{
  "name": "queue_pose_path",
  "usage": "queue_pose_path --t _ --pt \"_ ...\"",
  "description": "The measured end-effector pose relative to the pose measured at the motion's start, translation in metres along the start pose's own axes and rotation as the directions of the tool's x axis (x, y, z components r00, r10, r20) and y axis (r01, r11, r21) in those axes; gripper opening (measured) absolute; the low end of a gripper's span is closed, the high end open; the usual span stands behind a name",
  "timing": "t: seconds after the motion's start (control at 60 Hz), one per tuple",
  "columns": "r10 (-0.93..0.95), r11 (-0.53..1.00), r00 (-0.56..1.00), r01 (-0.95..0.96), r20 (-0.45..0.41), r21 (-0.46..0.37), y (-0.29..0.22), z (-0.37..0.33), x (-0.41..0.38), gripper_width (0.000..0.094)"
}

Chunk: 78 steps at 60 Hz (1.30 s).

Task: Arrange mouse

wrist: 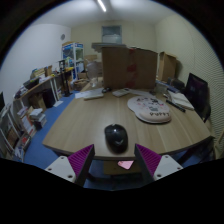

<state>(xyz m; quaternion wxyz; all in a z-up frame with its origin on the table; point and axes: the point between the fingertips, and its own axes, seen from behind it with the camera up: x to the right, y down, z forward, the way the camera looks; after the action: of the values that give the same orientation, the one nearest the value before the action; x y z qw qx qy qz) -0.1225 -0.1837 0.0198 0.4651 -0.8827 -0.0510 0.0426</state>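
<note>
A black computer mouse [116,136] lies on the wooden table [80,122], near its front edge. My gripper [113,158] is open, its magenta pads [79,160] spread wide to either side. The mouse sits just ahead of the fingers, in line with the gap between them and not touched by either. A small pink object [125,164] shows low down between the fingers, below the table edge.
A round patterned mat [150,109] lies to the right beyond the mouse. A large cardboard box [128,66] stands at the table's far side. A dark monitor [197,94] is at the right. Shelves [71,62] and clutter line the left wall.
</note>
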Motion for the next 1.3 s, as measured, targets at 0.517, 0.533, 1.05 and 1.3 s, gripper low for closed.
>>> queue_pose_path --t 0.517,0.533,1.05,1.3 --pt "0.038 0.995 0.997 -0.032 -0.066 0.095 -0.03 0.1 0.025 0.0725" --pt "0.042 0.994 0.997 -0.035 -0.071 0.1 -0.031 0.101 0.025 0.0693" --pt "0.047 0.978 0.999 -0.043 -0.015 0.203 -0.175 0.066 0.052 0.0366" --pt "0.101 0.973 0.983 -0.066 -0.151 0.223 -0.235 0.153 0.178 0.0363"
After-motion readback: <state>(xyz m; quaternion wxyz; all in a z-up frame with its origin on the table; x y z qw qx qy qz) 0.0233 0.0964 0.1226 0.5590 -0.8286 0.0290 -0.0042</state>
